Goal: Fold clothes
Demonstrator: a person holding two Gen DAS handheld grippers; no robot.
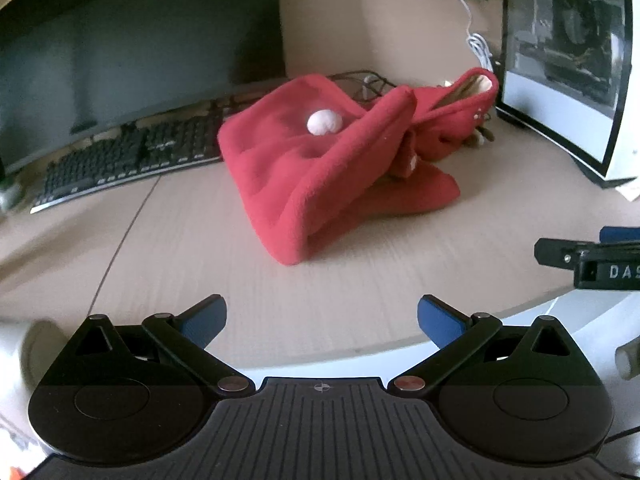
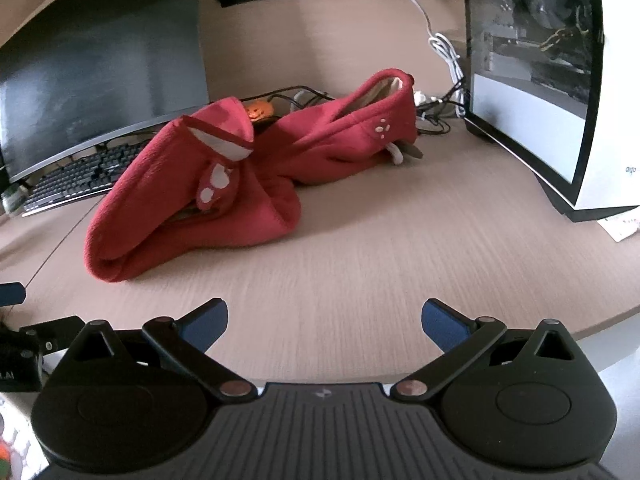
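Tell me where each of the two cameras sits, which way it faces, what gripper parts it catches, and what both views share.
Left wrist: behind the open left gripper, facing across the desk toward the red garment; the right gripper shows at the right edge.
Right wrist: behind the open right gripper, facing the same garment; the other gripper shows at the left edge.
Shared: garment, keyboard, monitor, computer case.

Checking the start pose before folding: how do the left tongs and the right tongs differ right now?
Little differs. The left tongs face the red garment on its side with the white pompom; the right tongs face the side with the paw print. Both are open, empty, and short of the garment, over the desk's near edge.
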